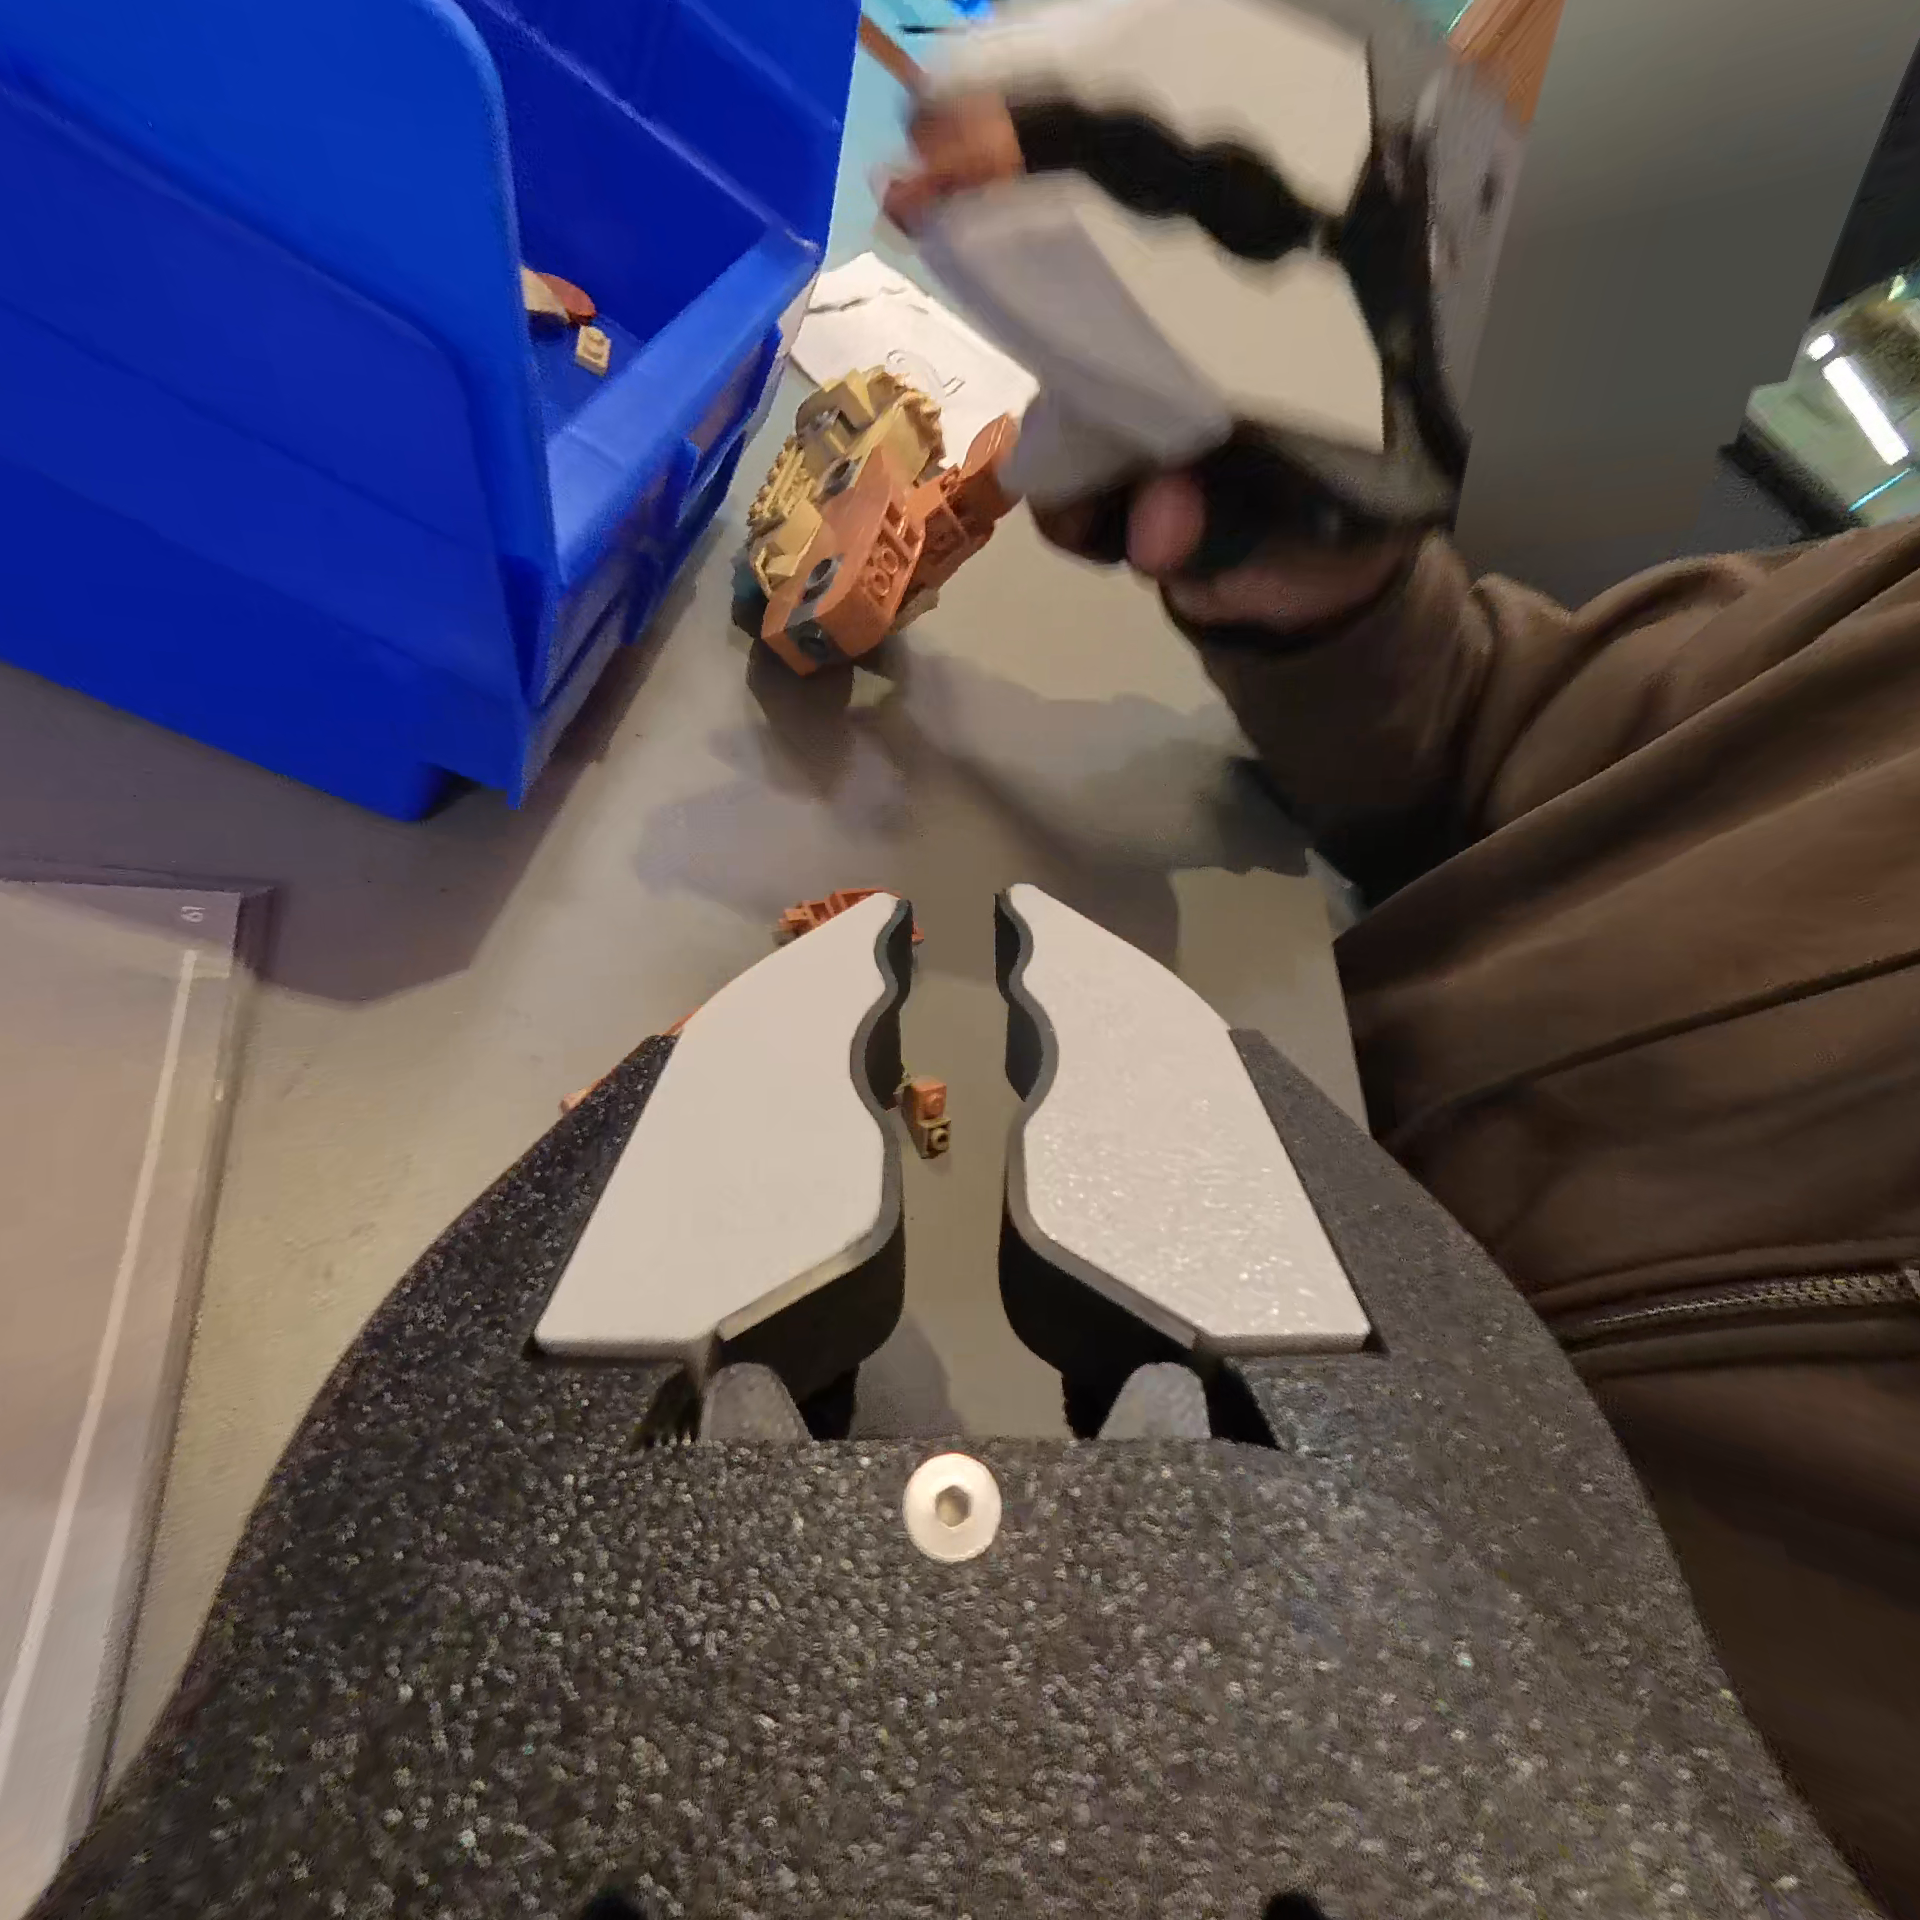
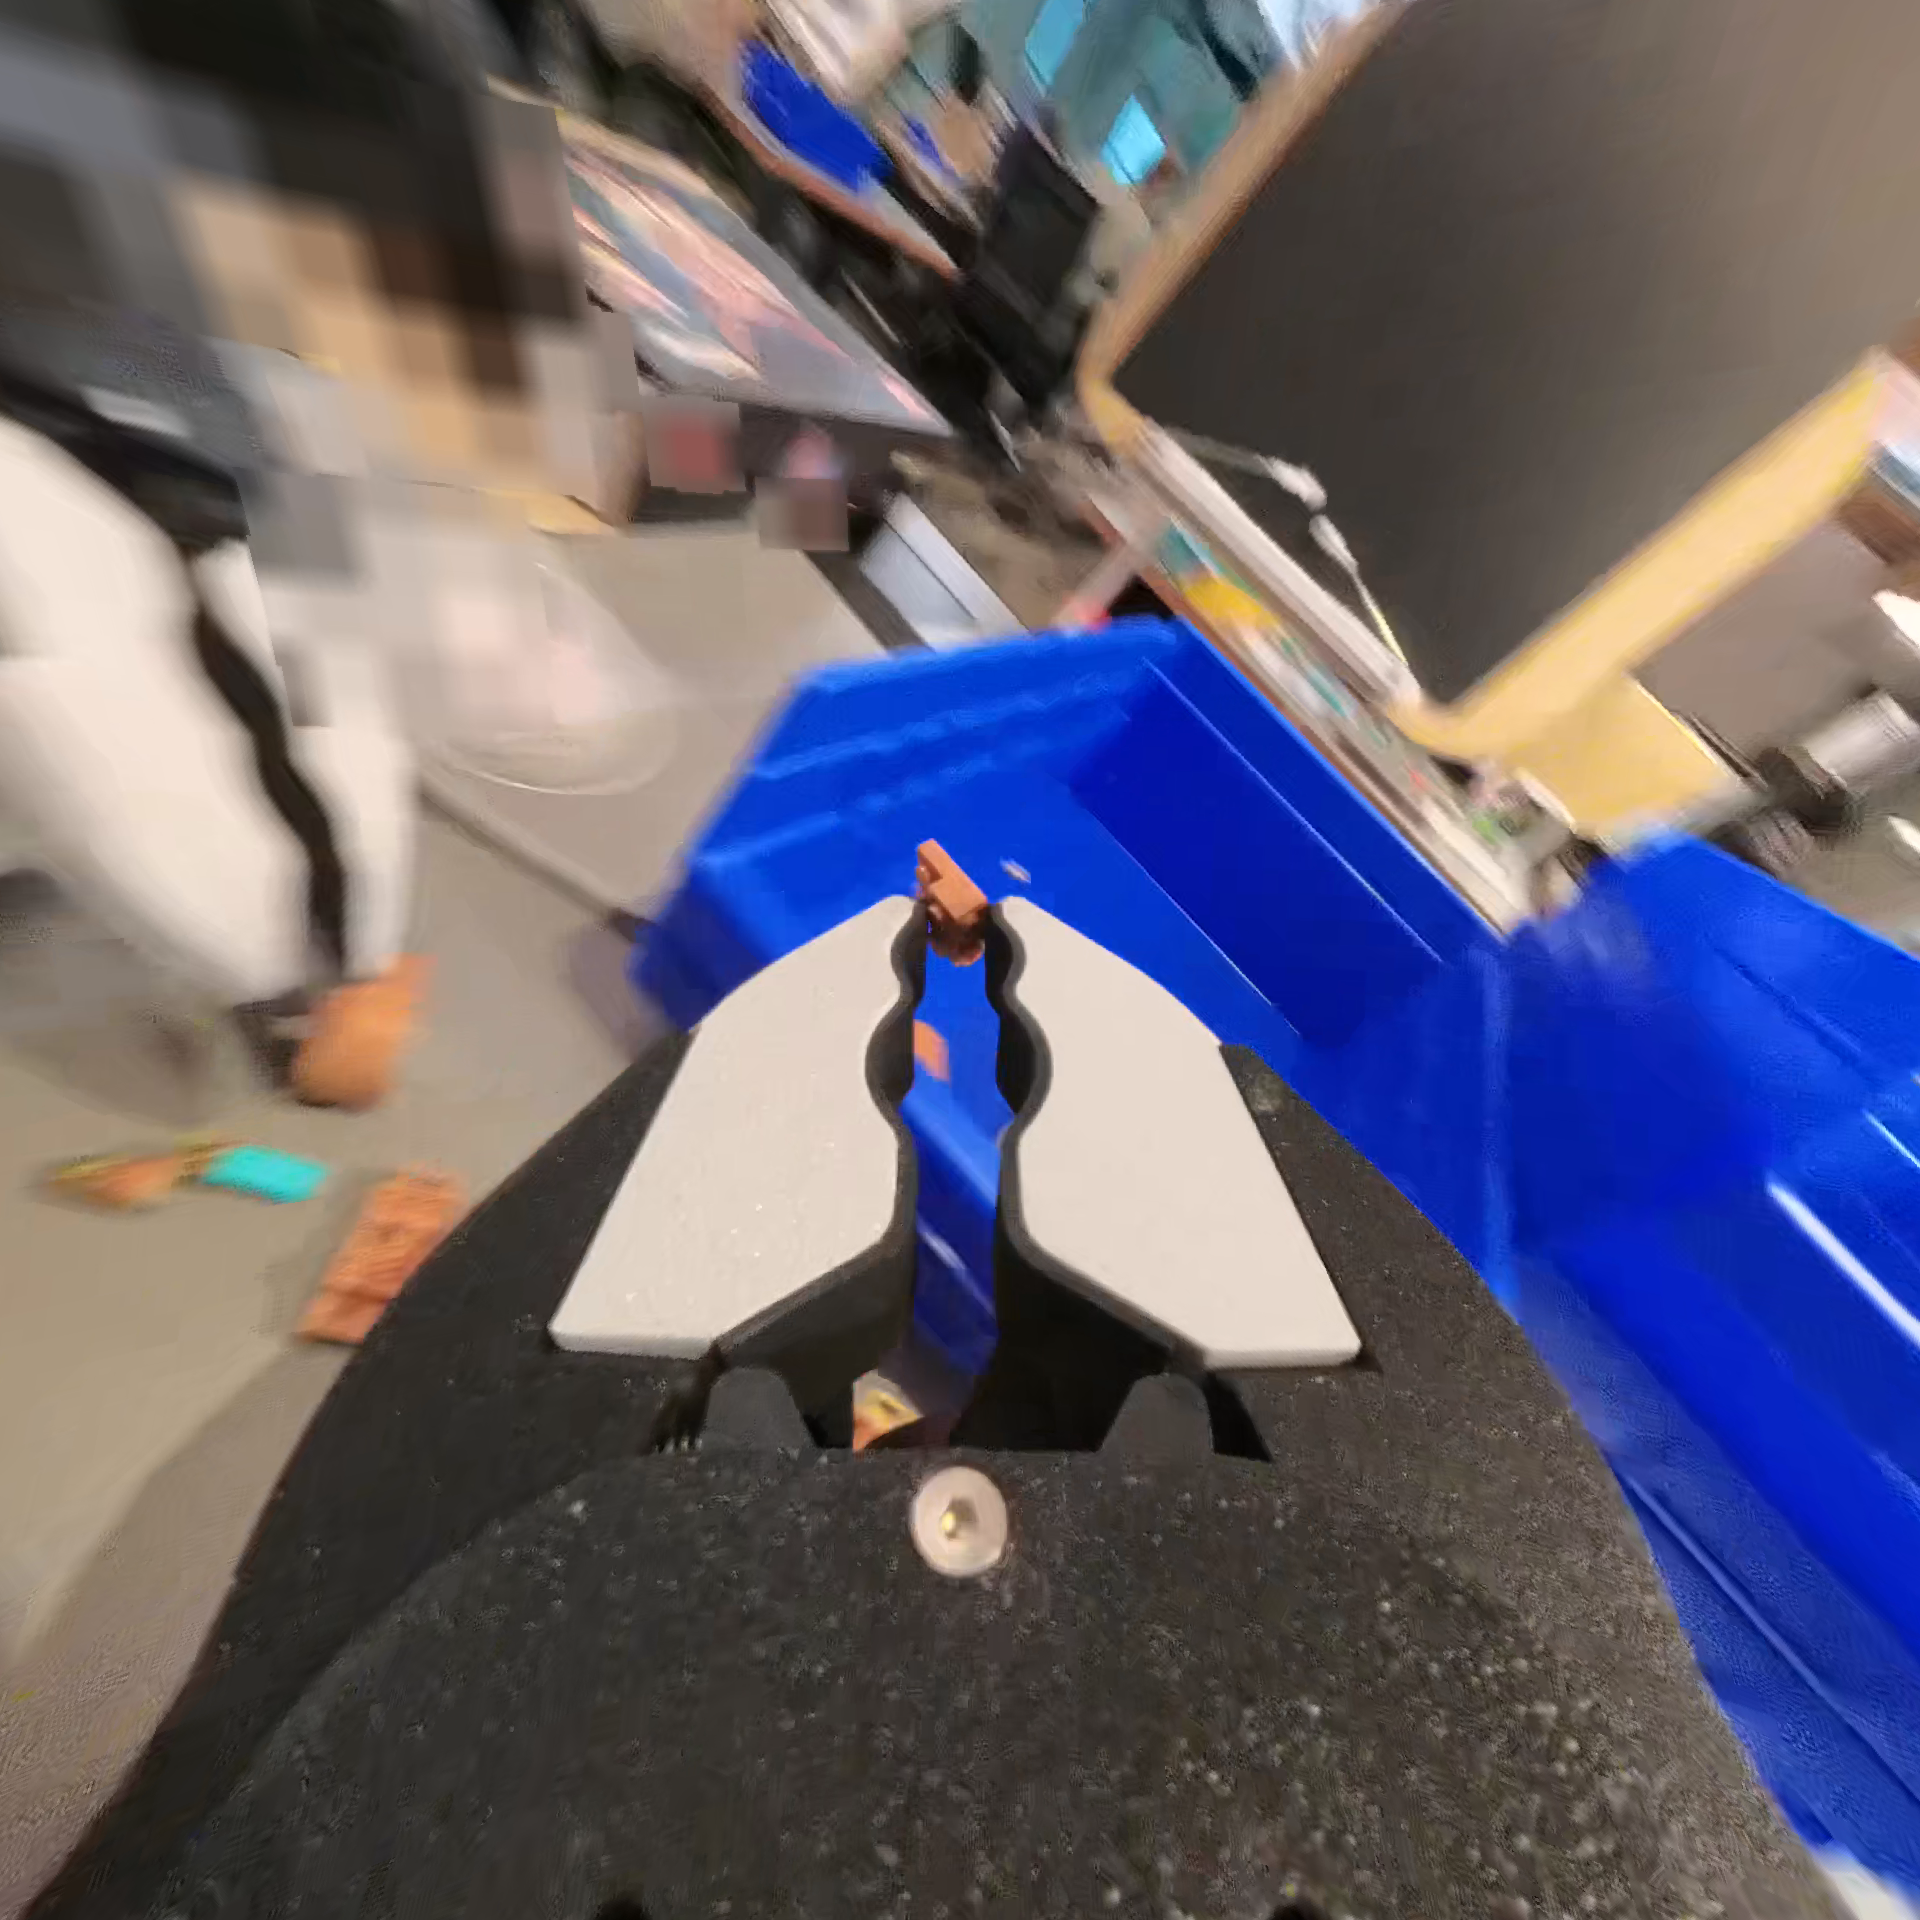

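On grey tabletop (image 1: 436, 1039), blue bins (image 1: 312, 364)

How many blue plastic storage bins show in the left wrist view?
1: a blue plastic storage bin stands upper left on the grey table, beside the tan and orange brick model. Others may lie beyond the frame.

both wrist views near blue bin (image 1: 312, 416), seemingly.

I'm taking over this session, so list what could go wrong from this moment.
1. The right tool pinches a small brown brick only at its very tips above the blue bin; it could slip out.
2. The right view is motion-blurred, so a fast swing might fling the brick.
3. The left tool, open, hangs over loose brown pieces and could scatter them.
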A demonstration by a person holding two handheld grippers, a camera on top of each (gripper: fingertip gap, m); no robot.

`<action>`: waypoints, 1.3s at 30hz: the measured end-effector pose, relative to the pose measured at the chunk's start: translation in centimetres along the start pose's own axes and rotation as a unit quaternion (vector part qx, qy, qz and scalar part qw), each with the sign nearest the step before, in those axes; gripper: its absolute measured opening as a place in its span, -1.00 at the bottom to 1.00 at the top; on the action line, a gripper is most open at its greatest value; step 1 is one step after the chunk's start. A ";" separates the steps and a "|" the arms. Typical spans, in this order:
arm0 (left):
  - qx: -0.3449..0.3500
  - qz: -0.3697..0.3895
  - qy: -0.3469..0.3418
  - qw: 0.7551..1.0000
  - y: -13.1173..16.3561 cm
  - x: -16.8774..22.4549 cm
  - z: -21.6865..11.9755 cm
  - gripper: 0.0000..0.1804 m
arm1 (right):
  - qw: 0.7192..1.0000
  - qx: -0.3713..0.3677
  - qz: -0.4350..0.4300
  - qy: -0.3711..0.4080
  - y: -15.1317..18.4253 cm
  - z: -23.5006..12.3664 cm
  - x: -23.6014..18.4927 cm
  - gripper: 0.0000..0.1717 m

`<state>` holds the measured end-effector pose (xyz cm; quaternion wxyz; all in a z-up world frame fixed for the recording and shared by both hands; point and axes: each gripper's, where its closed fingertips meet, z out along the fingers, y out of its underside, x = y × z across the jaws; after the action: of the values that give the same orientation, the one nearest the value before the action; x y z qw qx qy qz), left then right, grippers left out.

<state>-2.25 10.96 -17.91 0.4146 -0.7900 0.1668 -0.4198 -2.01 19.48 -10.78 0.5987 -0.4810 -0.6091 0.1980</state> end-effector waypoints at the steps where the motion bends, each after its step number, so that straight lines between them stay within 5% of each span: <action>1: -0.005 0.010 -0.009 1.000 0.1 -0.1 0.0 -0.83 | 0.999 -0.039 0.006 0.032 0.7 0.5 1.8 -0.88; 8: -0.022 0.054 -0.040 0.998 0.2 0.0 -0.1 -0.83 | 0.990 -0.131 -0.004 0.046 2.9 1.3 1.9 -0.70; 16: -0.031 0.063 -0.064 0.995 0.4 -0.8 -0.3 -0.83 | 0.963 -0.196 0.043 -0.181 5.1 -1.5 -8.0 -0.75; 28: -0.051 0.083 -0.077 0.992 1.1 -1.1 0.0 -0.83 | 0.926 -0.272 0.085 -0.250 8.4 -1.5 -12.3 -0.67; 34: -0.056 0.095 -0.076 0.991 1.3 -1.0 0.1 -0.83 | 0.936 -0.245 0.083 -0.237 8.3 -0.7 -11.8 -0.79; 39: -0.024 0.102 -0.069 0.992 0.4 -1.1 -0.3 -0.74 | 0.946 -0.091 0.157 -0.268 3.8 -0.3 -10.8 -0.79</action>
<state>-3.06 11.20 -18.73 0.4467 -0.8058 0.2273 -0.3155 -2.31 12.25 -19.61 0.3284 -0.5523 -0.6790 0.3551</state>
